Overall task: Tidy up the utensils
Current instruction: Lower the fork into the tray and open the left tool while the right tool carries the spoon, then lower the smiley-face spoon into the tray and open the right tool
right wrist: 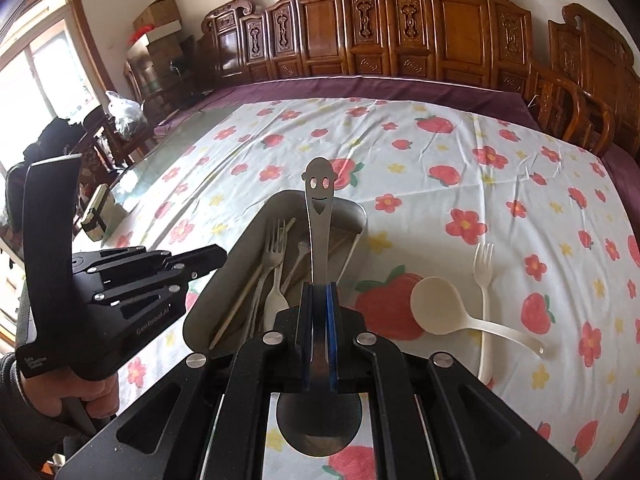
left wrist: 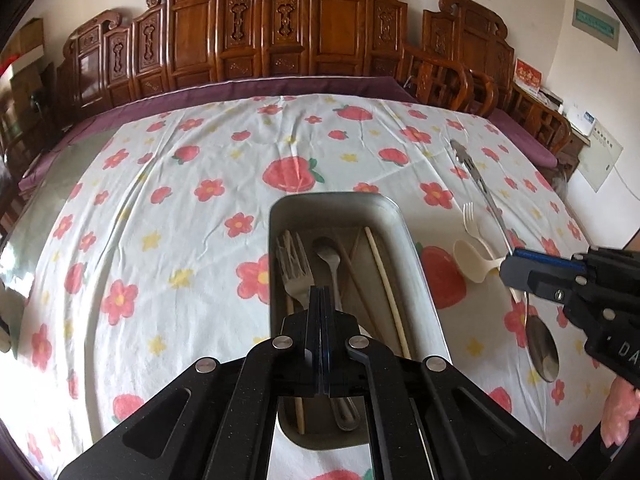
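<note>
The right gripper (right wrist: 319, 292) tilts downward just beside the metal tray (right wrist: 356, 216), clamped on a steel spoon (right wrist: 318, 216) whose smiling-face handle juts over the tray, bowl hanging beneath the fingers. The left gripper (left wrist: 320, 300), pinched together and empty, hangs over the tray.

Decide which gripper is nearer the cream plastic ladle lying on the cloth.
Right. The right gripper, clamped on a metal spoon, hovers just beside the cream ladle; the left gripper, shut and empty, is over the metal tray.
</note>
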`<state>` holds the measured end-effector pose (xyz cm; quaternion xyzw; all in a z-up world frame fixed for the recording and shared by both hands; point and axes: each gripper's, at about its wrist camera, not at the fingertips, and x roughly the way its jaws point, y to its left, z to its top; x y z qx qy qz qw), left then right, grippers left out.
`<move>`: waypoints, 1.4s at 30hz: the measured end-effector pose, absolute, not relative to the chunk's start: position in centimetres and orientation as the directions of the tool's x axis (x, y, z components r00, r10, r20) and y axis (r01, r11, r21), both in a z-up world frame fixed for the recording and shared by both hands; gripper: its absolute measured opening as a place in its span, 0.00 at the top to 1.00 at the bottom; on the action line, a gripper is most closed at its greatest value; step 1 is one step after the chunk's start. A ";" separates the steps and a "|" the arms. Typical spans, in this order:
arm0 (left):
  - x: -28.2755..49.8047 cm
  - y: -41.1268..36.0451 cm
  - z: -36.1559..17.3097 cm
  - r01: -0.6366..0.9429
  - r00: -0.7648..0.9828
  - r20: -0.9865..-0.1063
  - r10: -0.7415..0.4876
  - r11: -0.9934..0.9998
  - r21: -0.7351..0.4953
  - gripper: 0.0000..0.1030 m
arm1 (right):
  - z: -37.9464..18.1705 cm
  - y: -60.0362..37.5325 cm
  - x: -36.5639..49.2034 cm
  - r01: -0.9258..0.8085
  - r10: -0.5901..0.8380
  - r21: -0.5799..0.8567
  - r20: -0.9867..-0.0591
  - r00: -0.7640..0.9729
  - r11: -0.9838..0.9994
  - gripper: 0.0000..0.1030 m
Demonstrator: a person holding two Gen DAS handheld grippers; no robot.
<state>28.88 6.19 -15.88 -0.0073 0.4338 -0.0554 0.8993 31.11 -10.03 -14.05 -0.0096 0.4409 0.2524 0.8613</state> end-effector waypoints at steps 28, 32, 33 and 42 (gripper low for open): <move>26.6 12.9 -13.4 0.015 0.649 -0.757 -0.074 0.996 -0.085 1.00 | -18.4 -1.8 34.4 -0.442 0.482 0.302 -0.789 0.382 0.844 0.92; 26.5 13.0 -13.4 0.015 0.649 -0.757 -0.075 0.996 -0.086 1.00 | -19.3 -1.6 34.1 -0.451 0.467 0.289 -0.809 0.356 0.844 0.93; 26.5 13.0 -13.4 0.016 0.648 -0.758 -0.076 0.996 -0.087 1.00 | -19.5 -1.5 34.0 -0.451 0.464 0.287 -0.814 0.350 0.845 0.93; 25.9 12.7 -13.2 0.027 0.654 -0.752 -0.084 0.996 -0.087 1.00 | -20.1 -1.7 33.3 -0.450 0.437 0.263 -0.830 0.345 0.854 0.93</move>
